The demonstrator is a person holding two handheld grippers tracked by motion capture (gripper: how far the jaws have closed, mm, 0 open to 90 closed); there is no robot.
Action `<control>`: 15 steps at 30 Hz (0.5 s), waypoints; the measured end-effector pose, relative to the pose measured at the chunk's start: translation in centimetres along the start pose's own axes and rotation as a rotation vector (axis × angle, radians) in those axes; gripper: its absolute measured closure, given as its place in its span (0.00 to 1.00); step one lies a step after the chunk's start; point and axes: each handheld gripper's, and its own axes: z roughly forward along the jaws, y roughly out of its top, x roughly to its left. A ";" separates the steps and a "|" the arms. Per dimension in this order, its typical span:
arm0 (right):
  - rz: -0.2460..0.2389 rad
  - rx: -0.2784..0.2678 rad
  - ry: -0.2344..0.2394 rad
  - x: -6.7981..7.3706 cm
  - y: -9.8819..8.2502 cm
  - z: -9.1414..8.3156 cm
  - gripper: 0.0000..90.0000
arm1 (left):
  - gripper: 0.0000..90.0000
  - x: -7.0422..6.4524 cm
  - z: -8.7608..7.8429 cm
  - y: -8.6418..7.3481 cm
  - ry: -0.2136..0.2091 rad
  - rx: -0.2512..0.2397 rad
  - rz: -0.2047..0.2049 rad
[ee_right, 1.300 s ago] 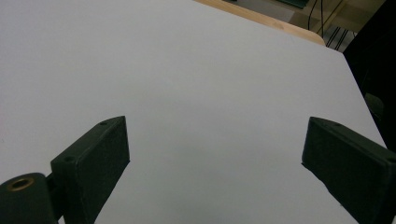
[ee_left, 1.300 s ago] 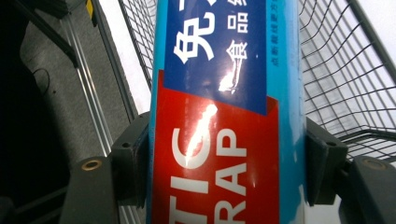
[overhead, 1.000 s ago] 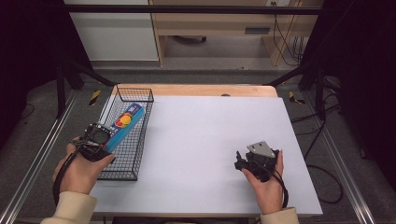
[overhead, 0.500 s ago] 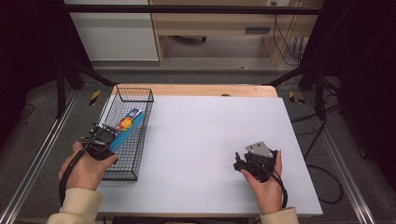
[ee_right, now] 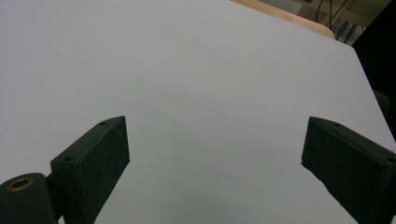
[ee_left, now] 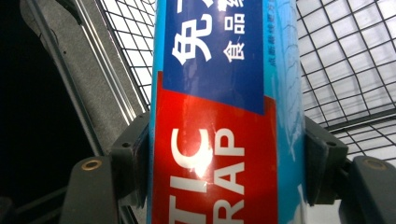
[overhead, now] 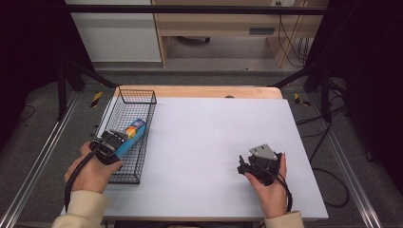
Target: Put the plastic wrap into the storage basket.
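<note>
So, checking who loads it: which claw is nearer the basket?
Left. The left claw holds a box over the basket; the right claw rests far across the table.

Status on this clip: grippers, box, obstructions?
Left gripper shut on plastic wrap box, box angled into wire basket. Right gripper open, jaws wide over bare table. Nothing in the way.

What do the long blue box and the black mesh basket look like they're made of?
The long blue and red box looks like glossy printed cardboard, possibly film-coated: flat faces, straight edges, and a bright glare spot on the red panel. The black wire mesh basket appears to be thin metal wire with a dark, probably painted or coated, finish: a regular open grid with a thicker rim you can see through.
</note>
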 end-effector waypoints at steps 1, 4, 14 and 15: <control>0.001 0.000 0.001 0.0 0.0 0.0 0.09 | 0.35 0.0 0.0 0.0 -0.001 0.000 -0.001; -0.001 0.002 0.003 0.0 0.0 0.0 0.09 | 0.35 0.1 0.0 0.0 -0.004 -0.002 -0.003; 0.002 0.010 0.000 -0.3 -0.1 0.1 0.08 | 0.17 -0.3 -2.2 -1.0 0.039 -0.168 -0.007; 0.005 0.005 0.002 -0.4 -0.1 0.1 0.07 | 0.15 -0.4 -2.7 -1.2 0.036 -0.212 -0.004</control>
